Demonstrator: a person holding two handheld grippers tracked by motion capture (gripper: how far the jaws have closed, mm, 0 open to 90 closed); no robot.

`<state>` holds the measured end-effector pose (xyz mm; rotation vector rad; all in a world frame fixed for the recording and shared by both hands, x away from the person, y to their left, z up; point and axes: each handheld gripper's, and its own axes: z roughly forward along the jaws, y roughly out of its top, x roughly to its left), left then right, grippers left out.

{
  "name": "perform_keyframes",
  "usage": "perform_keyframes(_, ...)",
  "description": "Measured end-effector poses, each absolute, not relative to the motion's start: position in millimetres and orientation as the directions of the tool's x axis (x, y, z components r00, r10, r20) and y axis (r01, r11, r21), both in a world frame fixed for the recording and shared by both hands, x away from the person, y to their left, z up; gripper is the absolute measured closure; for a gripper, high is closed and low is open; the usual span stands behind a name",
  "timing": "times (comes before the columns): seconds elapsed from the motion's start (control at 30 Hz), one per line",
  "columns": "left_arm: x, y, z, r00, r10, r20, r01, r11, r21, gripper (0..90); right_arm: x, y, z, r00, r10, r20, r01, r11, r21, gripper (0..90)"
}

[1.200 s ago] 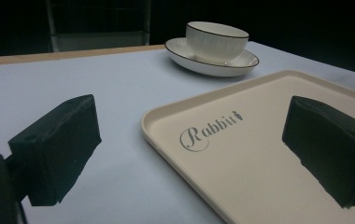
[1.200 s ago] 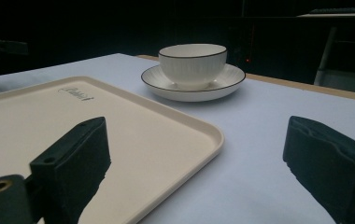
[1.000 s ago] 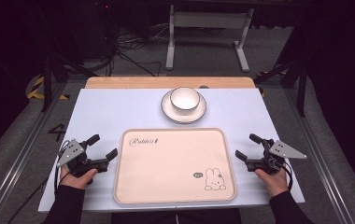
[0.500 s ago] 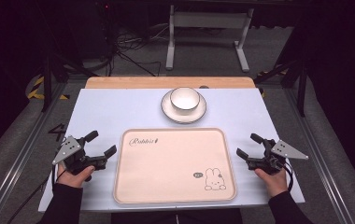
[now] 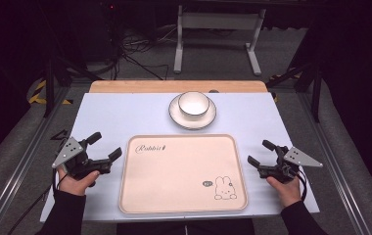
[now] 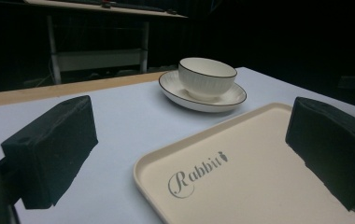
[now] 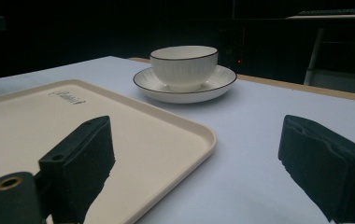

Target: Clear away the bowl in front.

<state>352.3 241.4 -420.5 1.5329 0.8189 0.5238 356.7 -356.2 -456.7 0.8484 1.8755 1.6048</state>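
Tongs flank the cream tray (image 5: 183,173), one pair per side, suited to a two-handed lift. High view: left tongs (image 5: 106,146) released, just beside the tray's left edge; right tongs (image 5: 259,152) released, near its right edge. Tray lies near-centre on the table (image 5: 125,115); bowl (image 5: 194,103) on saucer (image 5: 176,114) stands beyond it, far side.

Left gripper view: jaws spread wide, straddling the tray (image 6: 241,177) corner, nothing gripped.

Right gripper view: jaws parted around the tray (image 7: 157,135) corner; bowl (image 7: 184,65) ahead.

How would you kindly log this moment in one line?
left gripper: open, beside tray | right gripper: open, beside tray | bowl: on saucer
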Motion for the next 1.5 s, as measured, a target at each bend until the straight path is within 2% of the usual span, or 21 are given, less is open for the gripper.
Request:
perform_keyframes(0.13, 354, 243, -412, 0.642, 0.754, -0.140, 0.166, 0.041, 0.985, 5.6, 357, -356, -457, -0.665, 0.747, 0.009, 0.125, 0.099, 0.987, 10.8)
perform_keyframes(0.33, 359, 242, -408, 0.647, 0.752, -0.128, 0.167, 0.023, 0.986, 11.1, 357, -357, -457, -0.665, 0.747, 0.011, 0.127, 0.098, 0.987, 10.8)
perform_keyframes(0.63, 369, 232, -397, 0.673, 0.734, -0.088, 0.140, -0.010, 0.990, 8.1, 357, -357, -457, -0.664, 0.747, 0.020, 0.129, 0.088, 0.988, 10.7)
perform_keyframes(1.5, 421, 171, -366, 0.740, 0.668, -0.078, 0.169, -0.072, 0.983, 8.6, 358, -357, -457, -0.656, 0.755, 0.018, 0.130, 0.089, 0.988, 9.9)
